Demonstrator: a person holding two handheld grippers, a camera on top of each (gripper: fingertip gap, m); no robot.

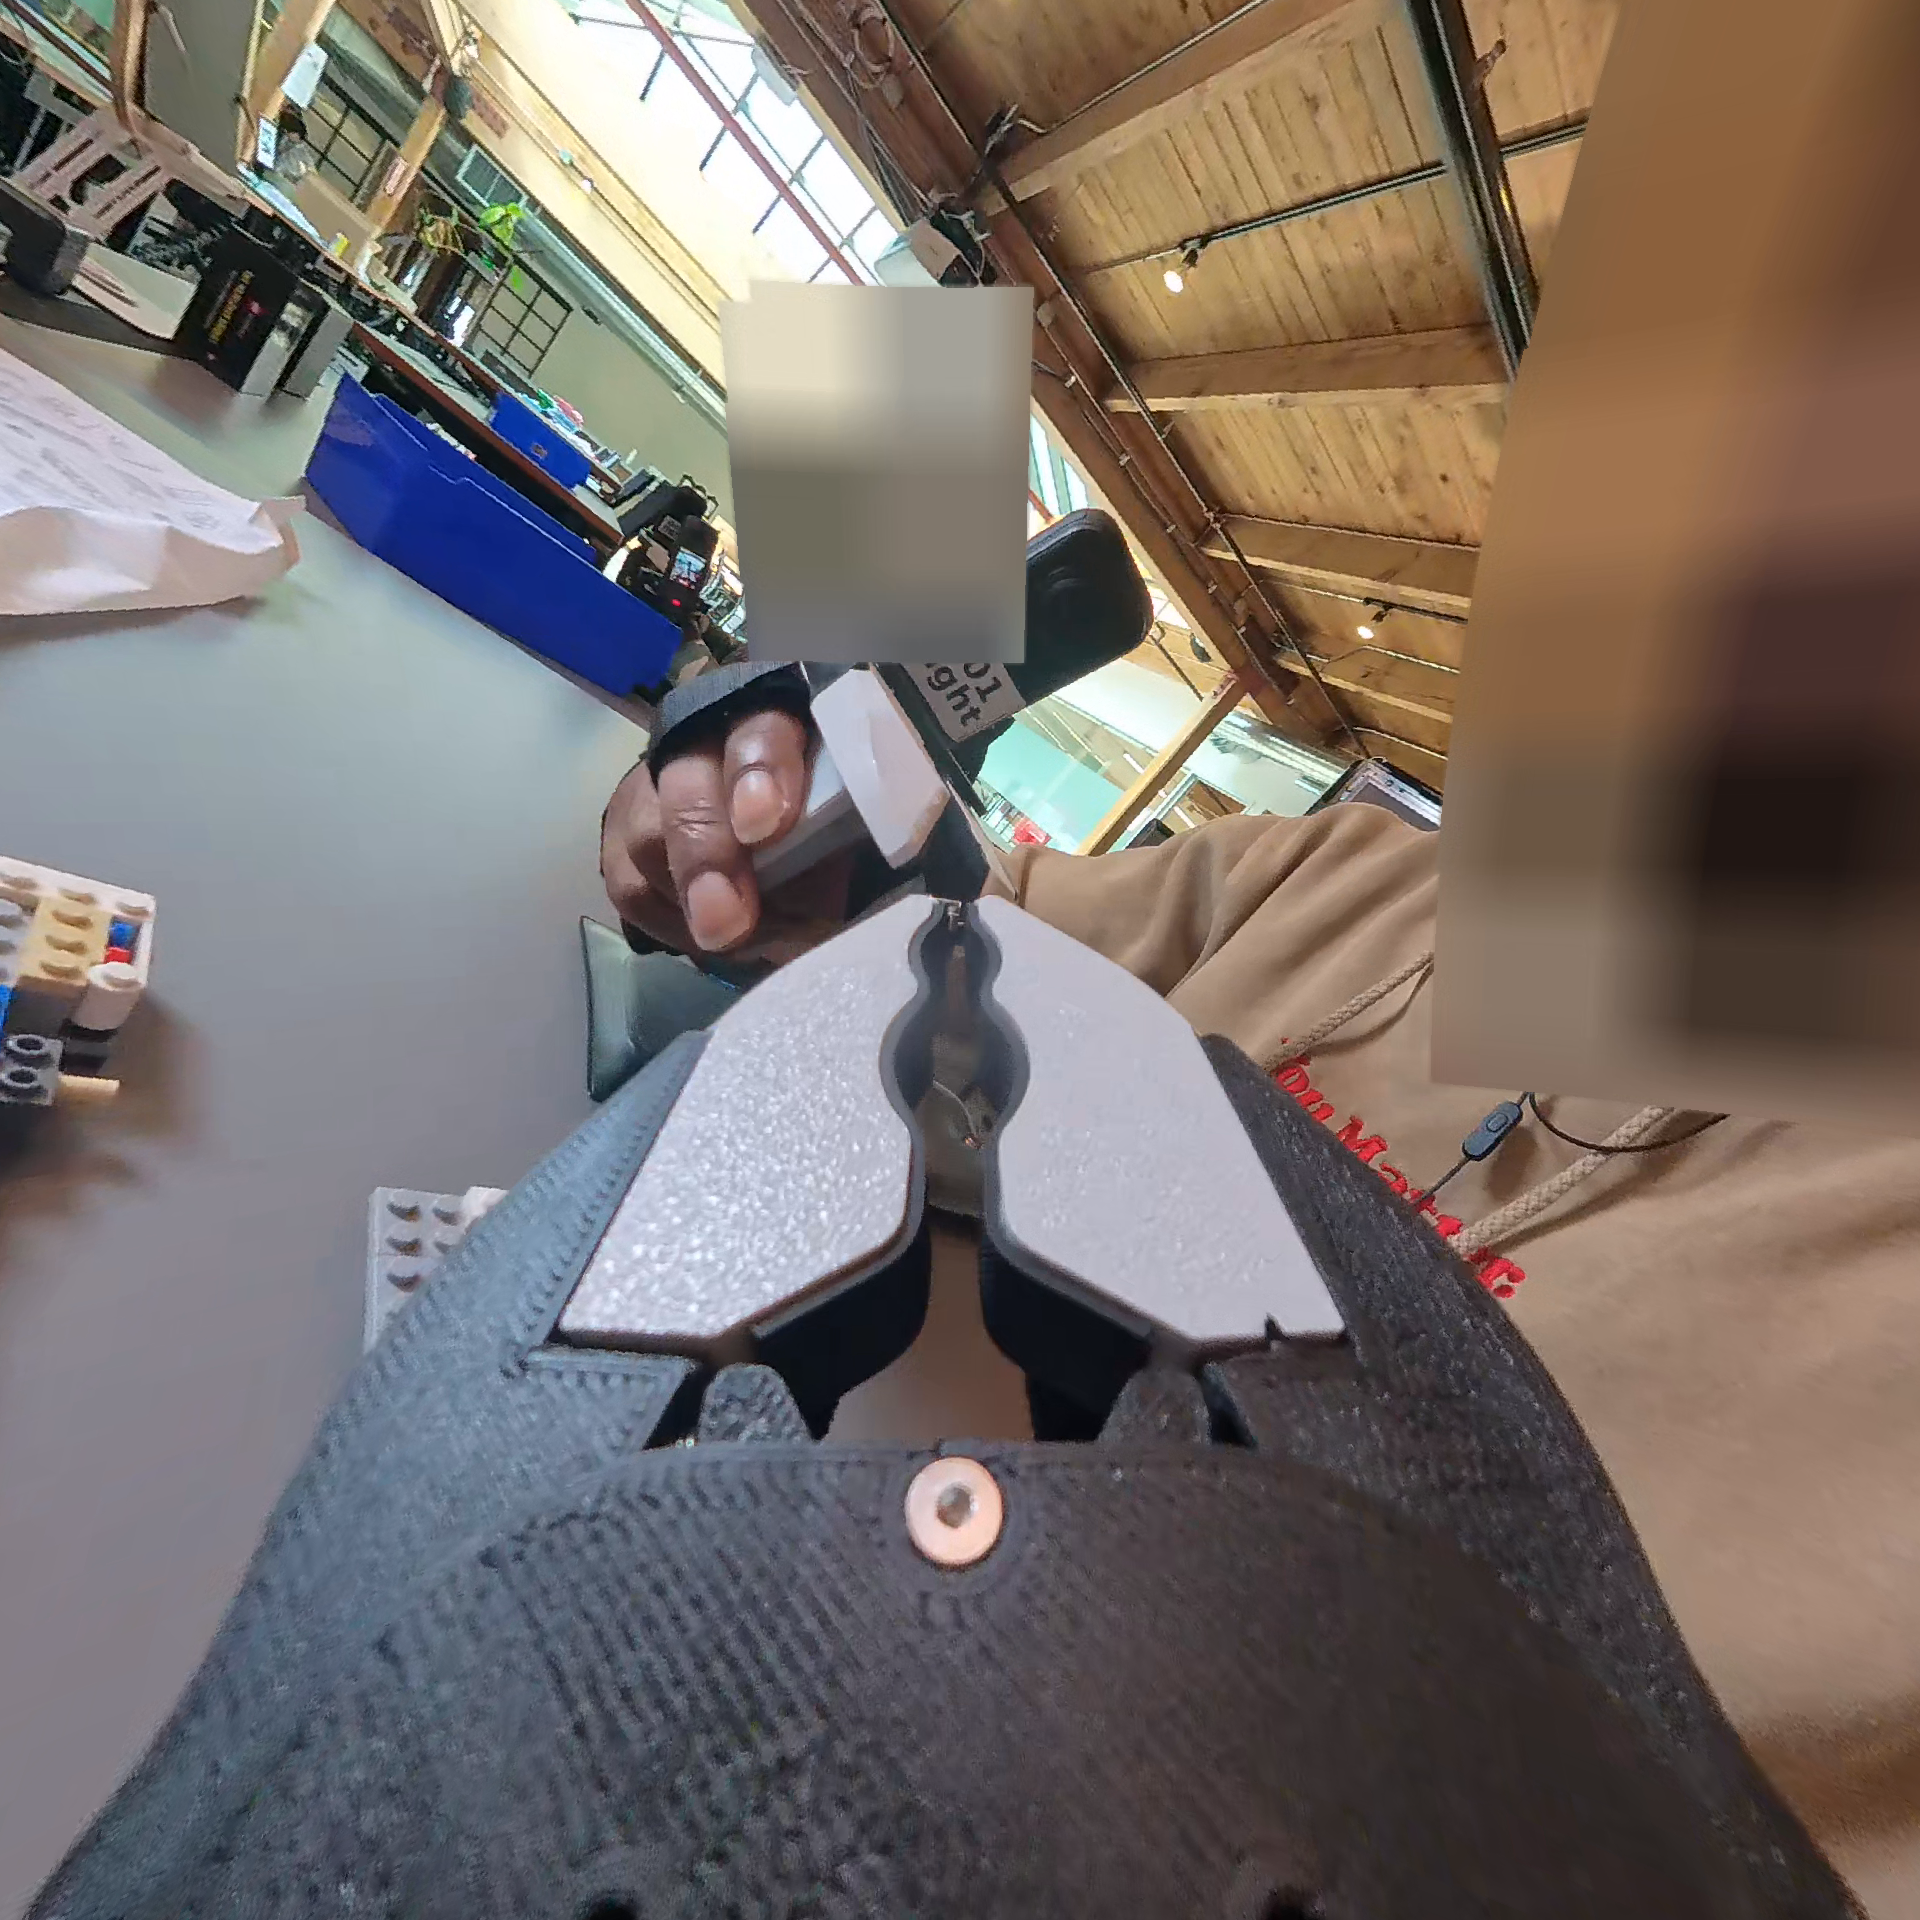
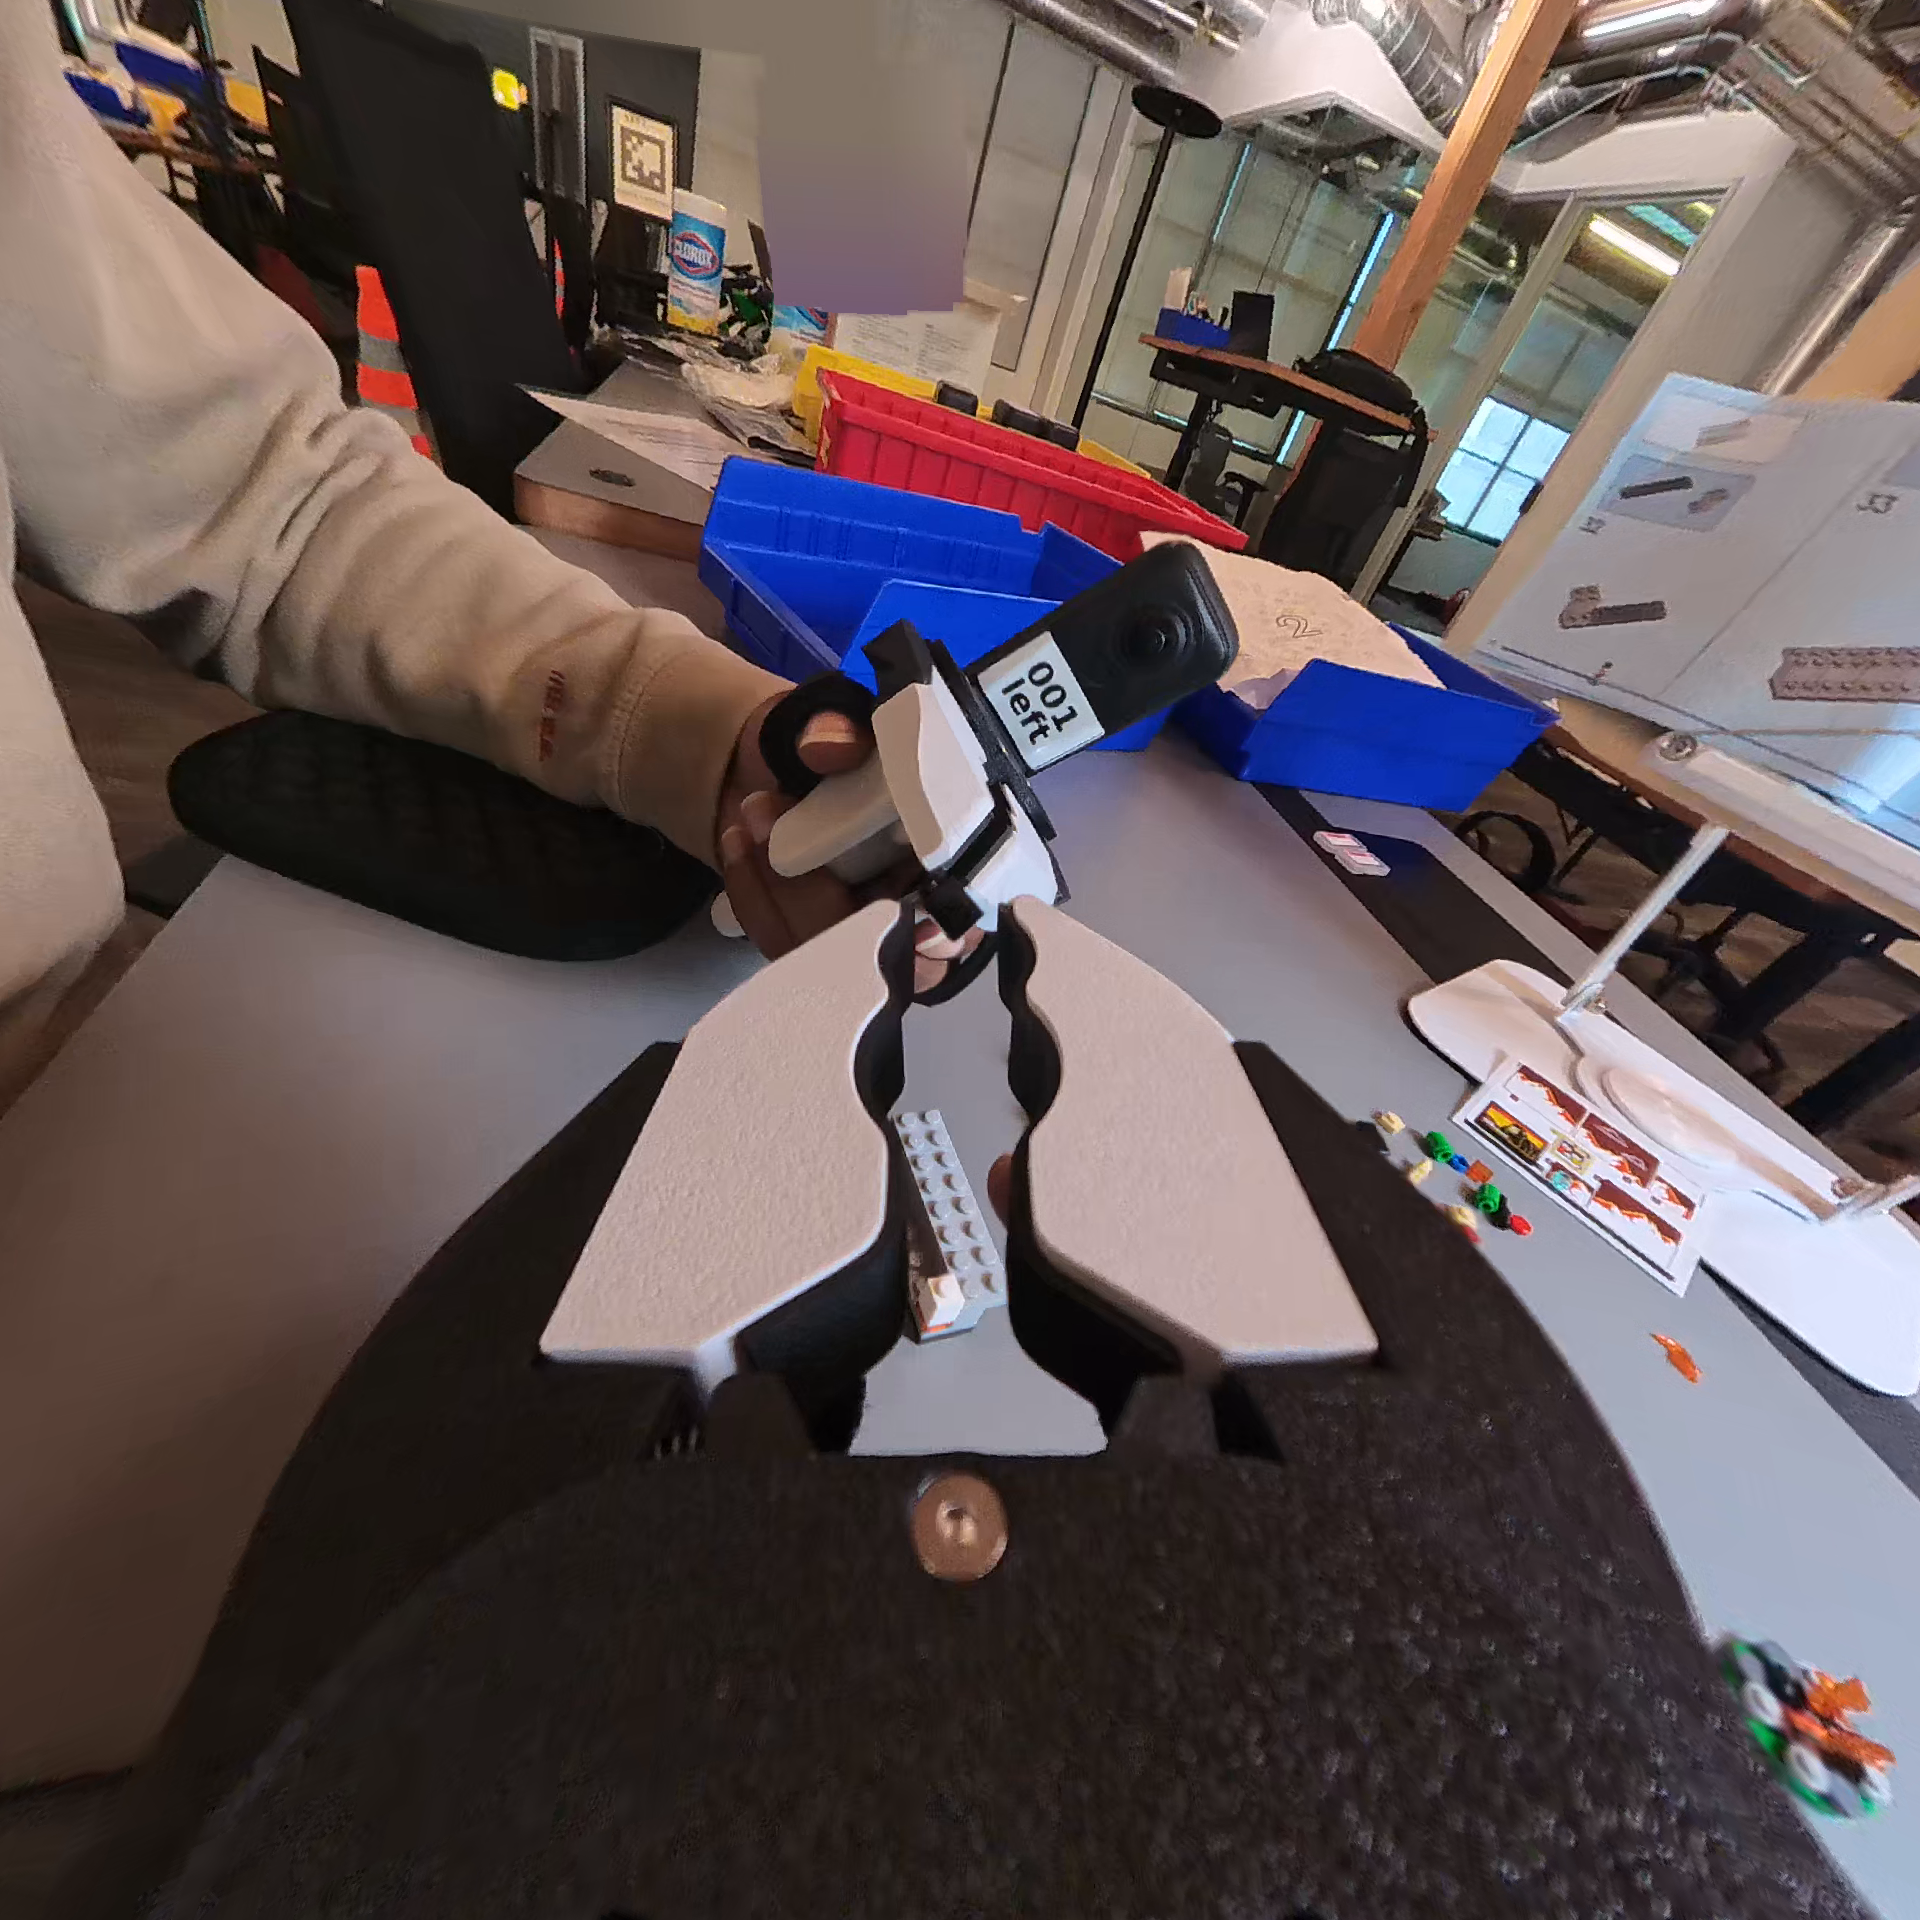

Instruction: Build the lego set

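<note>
Grey lego plate (image 2: 948, 1210) on the grey table (image 2: 312, 1091), framed between two grippers that meet tip to tip.

Lies studs up, apparently flat on the tabletop, with a small white and orange piece at its near end; seen through the gap of the right gripper (image 2: 958, 920), whose fingers stand apart and clamp nothing. Just beyond, the left gripper (image 1: 956, 914), fingers drawn together at the tips, something small and grey perhaps pinched between them, too dim to tell. Farther left, a partly built lego model (image 1: 62, 966) in tan, white, blue and red. To the right, loose small pieces (image 2: 1455, 1164) beside a sticker sheet (image 2: 1590, 1174), a green and orange build (image 2: 1808, 1725) nearer, an instruction booklet (image 2: 1714, 540) propped on a white stand. Behind, blue bins (image 2: 883, 551).
</note>
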